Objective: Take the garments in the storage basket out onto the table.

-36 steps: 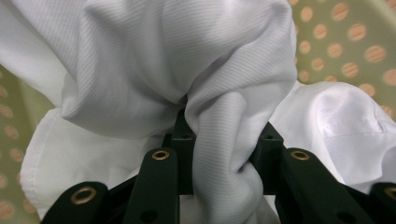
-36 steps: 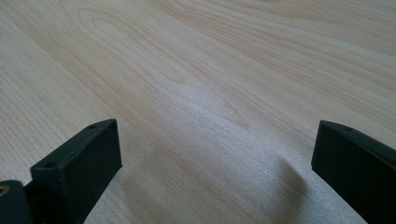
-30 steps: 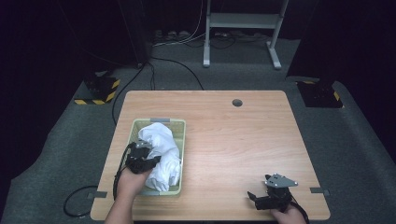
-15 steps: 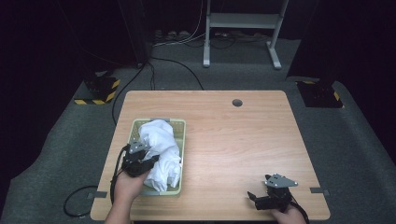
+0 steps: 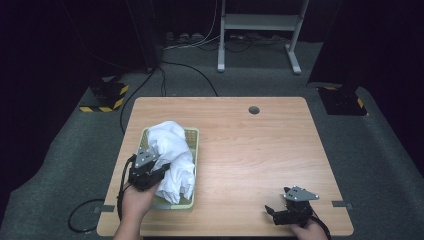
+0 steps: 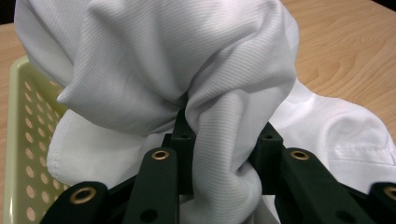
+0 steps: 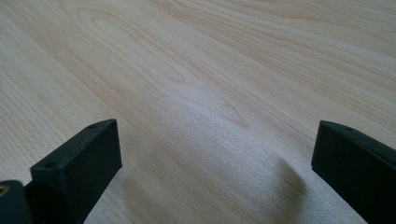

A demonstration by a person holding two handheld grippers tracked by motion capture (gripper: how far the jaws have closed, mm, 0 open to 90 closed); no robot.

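High view: we judge removal begun, not finished. Left gripper (image 5: 159, 172) clenched on white shirt (image 5: 172, 150); most of garment lies ahead of it in pale green perforated basket (image 5: 192, 137). Right gripper (image 5: 273, 211) well apart on wooden table (image 5: 260, 150). Count: one shirt, one basket, two grippers.

Left gripper view: shirt fold pinched between jaws, bunched above; basket wall at side.

Right gripper view: jaws spread wide, nothing between, bare table beneath.
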